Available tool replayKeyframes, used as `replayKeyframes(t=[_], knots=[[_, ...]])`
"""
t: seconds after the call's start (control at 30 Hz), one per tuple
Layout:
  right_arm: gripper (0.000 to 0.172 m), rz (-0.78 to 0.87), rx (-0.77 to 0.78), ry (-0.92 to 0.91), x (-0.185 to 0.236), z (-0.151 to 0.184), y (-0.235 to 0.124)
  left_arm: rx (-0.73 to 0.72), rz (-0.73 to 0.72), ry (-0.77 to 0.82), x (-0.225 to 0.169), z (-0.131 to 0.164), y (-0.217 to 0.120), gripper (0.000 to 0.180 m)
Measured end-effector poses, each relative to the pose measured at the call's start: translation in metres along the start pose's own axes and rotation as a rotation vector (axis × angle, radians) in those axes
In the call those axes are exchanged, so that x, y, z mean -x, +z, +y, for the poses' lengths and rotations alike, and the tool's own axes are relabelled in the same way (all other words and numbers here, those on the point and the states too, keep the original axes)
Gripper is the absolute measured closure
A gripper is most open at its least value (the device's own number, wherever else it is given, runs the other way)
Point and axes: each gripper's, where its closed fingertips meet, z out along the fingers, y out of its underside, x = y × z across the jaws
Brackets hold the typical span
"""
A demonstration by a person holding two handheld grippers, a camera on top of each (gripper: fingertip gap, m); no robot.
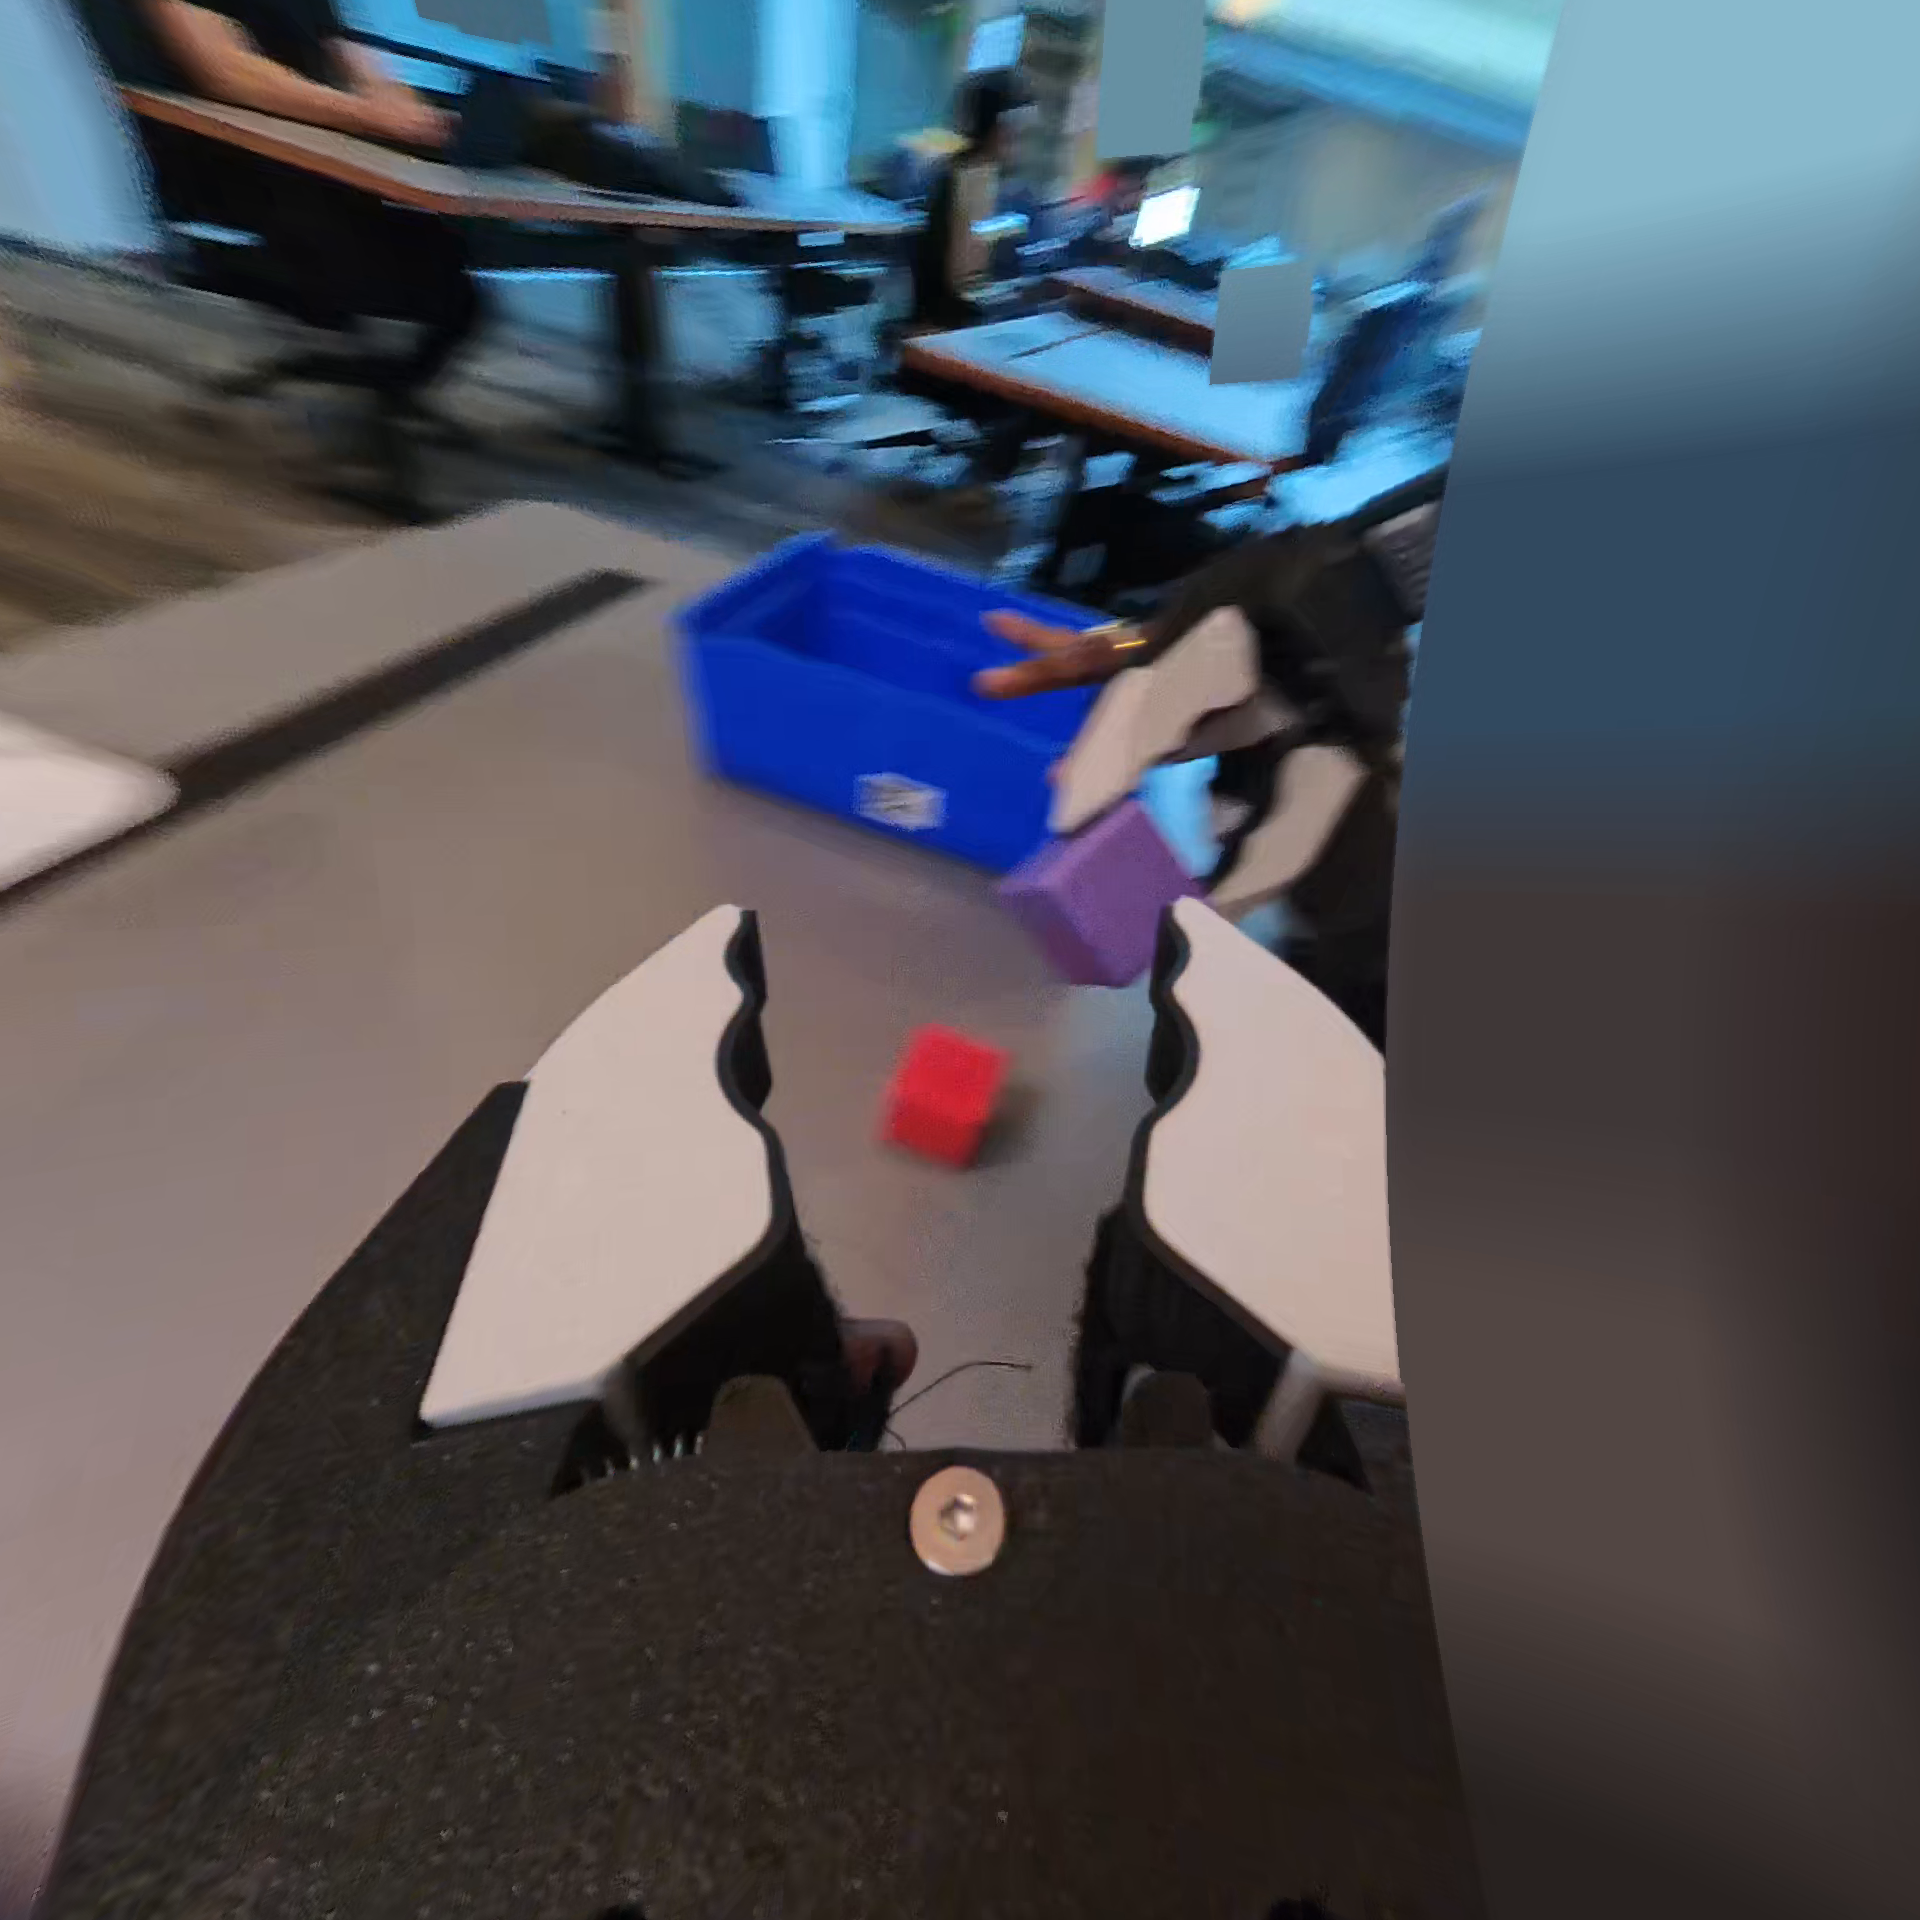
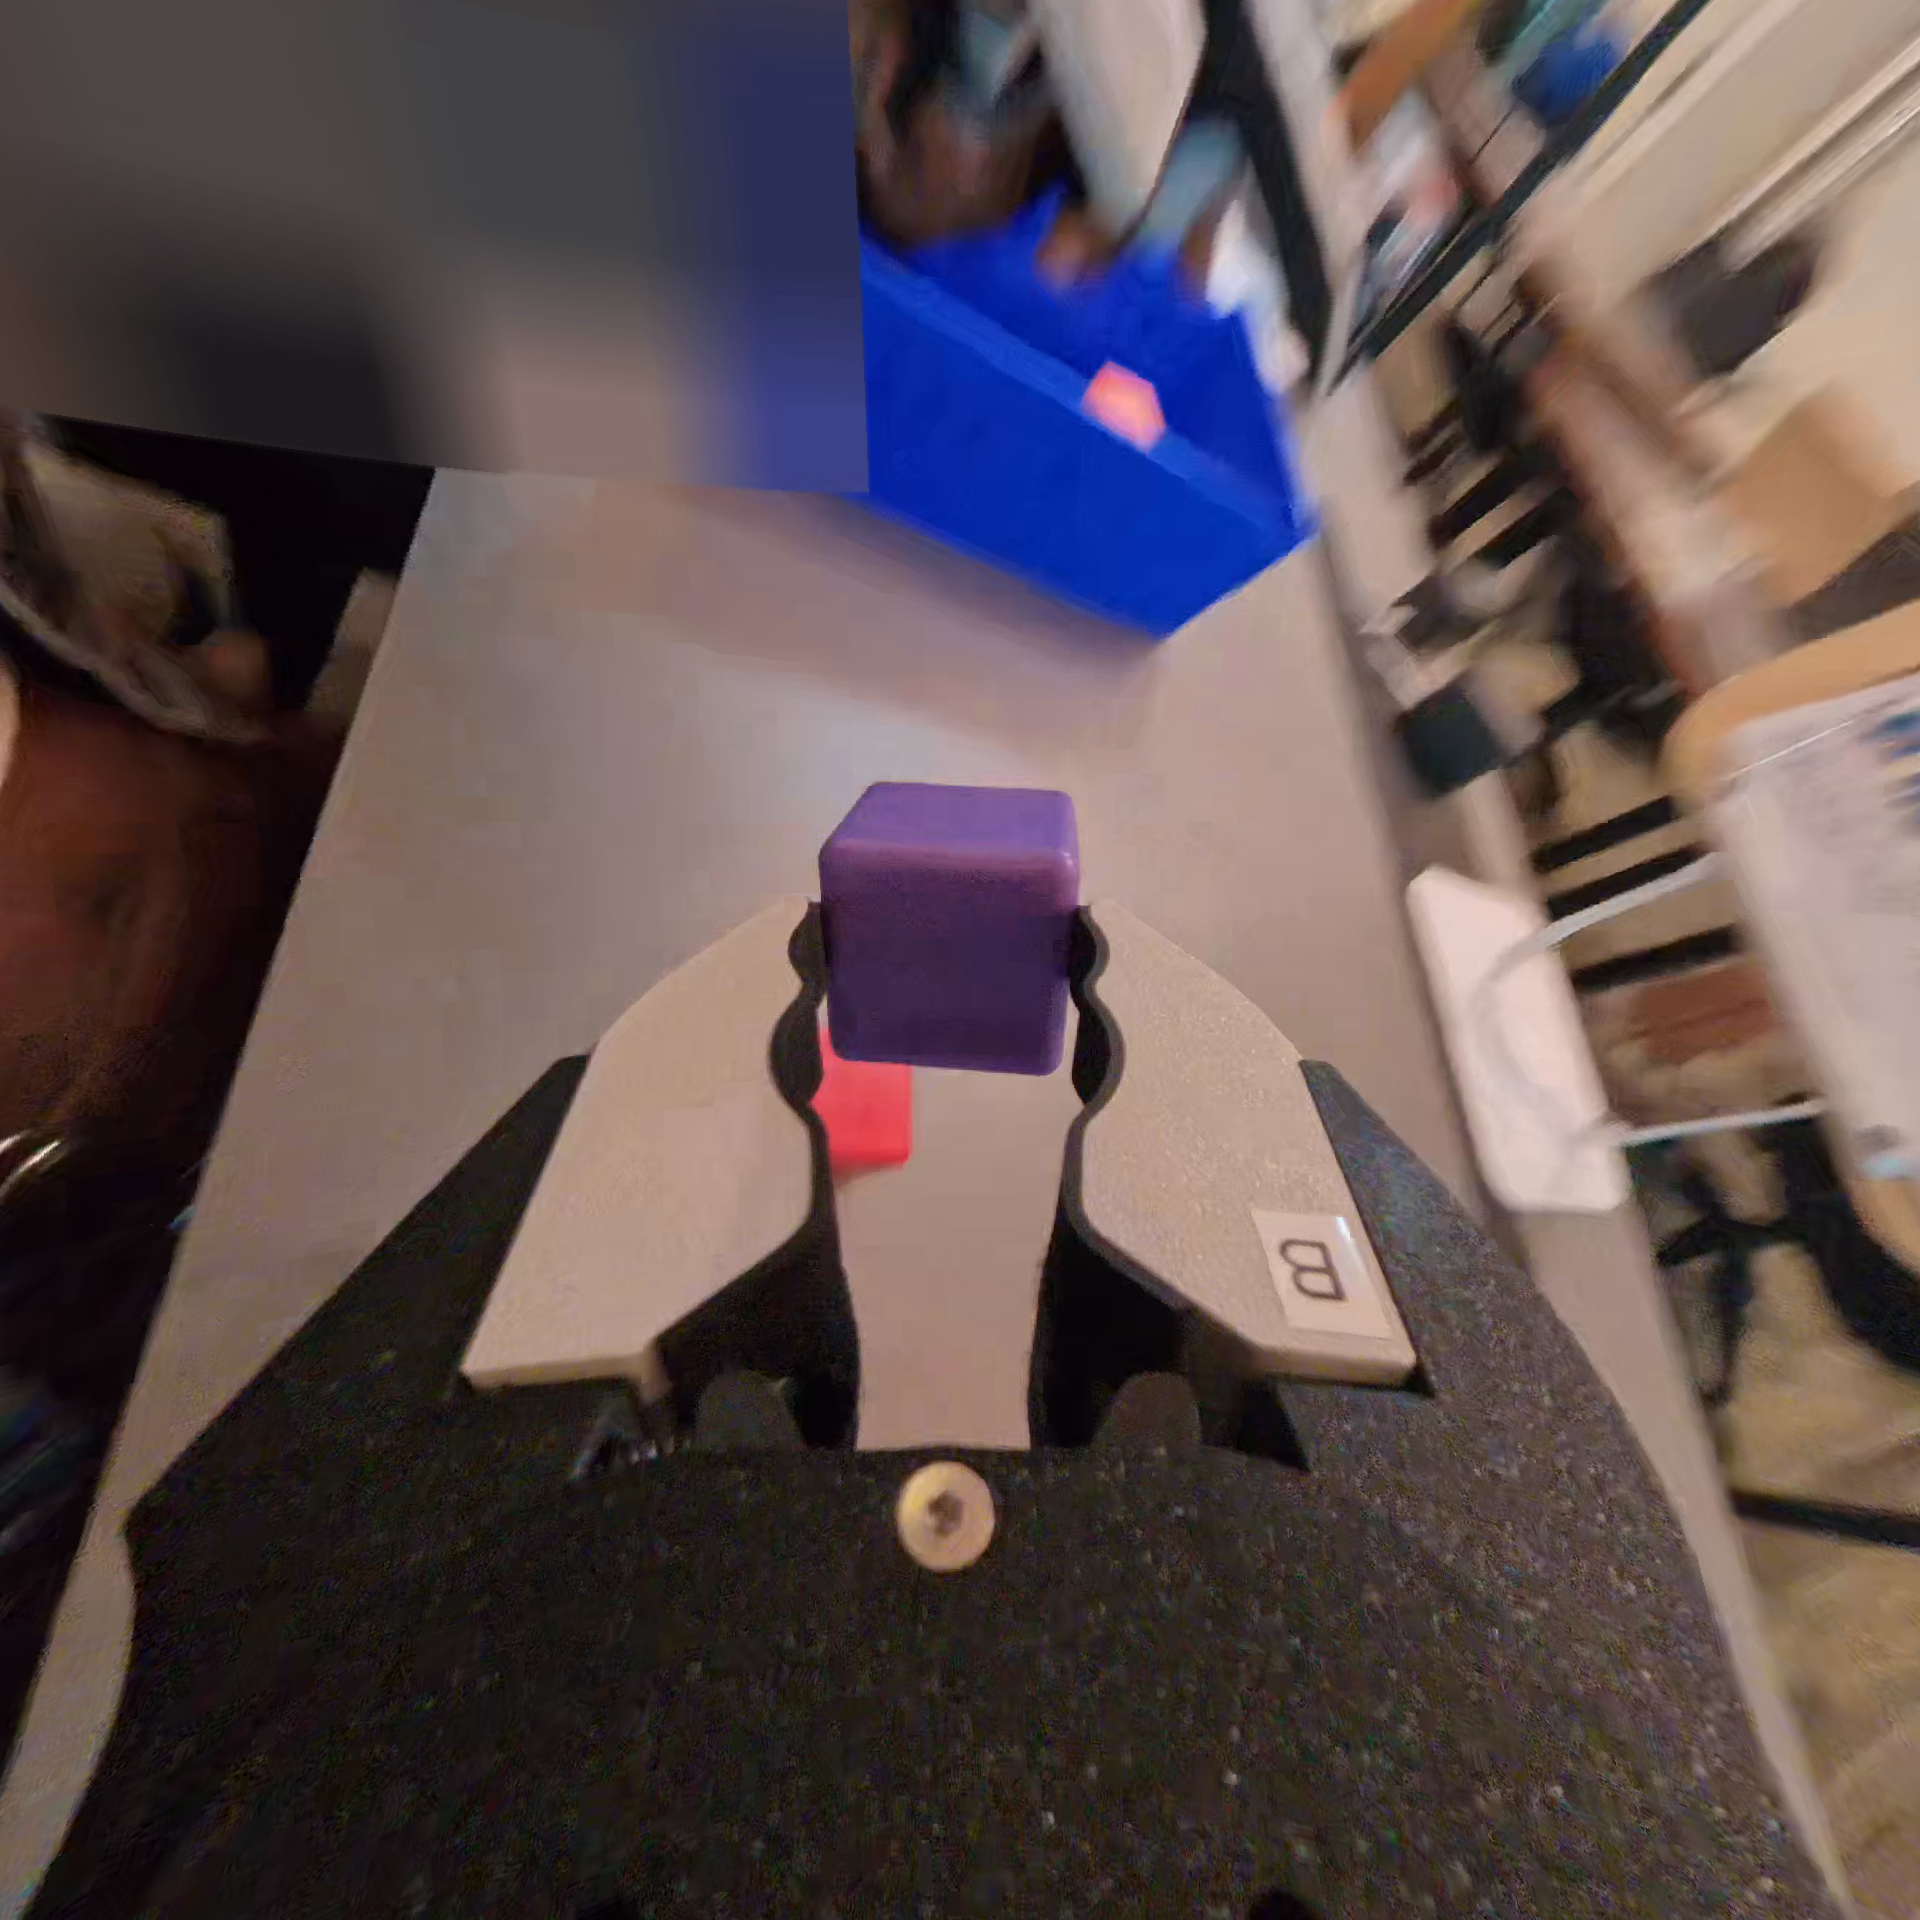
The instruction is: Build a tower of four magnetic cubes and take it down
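While the grey table (image 1: 416,987) is bearing a blue bin (image 1: 831,727) at its far side, the right gripper (image 2: 945,966) is clamping a purple cube (image 2: 945,935) between both pads, carrying it above the red cube (image 1: 943,1093), presumably for stacking. The left gripper (image 1: 956,997) is hovering wide and empty, the red cube lying ahead between its fingers.

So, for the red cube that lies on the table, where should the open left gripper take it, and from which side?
Take the red cube by two opposite upright faces, coming down from above. It lies alone on the grey table with bare surface all around. It sits turned relative to the open left gripper, so the gripper would probably need rotating first to meet flat faces, not corners.
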Motion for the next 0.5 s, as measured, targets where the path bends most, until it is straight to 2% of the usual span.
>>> replayKeyframes(t=[0.03,0.1,0.23,0.33,0.5], knots=[[0.127,-0.070,0.083,0.033,0.002,0.011,0.003,0.015,-0.141,0.052,0.017,-0.001,-0.017,0.107],[0.127,-0.197,0.251,0.115,0.008,0.033,0.010,0.042,-0.346,0.127,0.040,0.002,-0.051,0.099],[0.127,-0.339,0.539,0.178,0.013,0.068,0.021,0.139,-0.515,0.184,0.057,0.024,-0.093,0.079],[0.127,-0.404,0.633,0.199,0.016,0.077,0.029,0.217,-0.551,0.213,0.063,0.040,-0.108,0.069],[0.127,-0.472,0.745,0.219,0.018,0.087,0.035,0.223,-0.547,0.179,0.068,0.049,-0.118,0.070]])
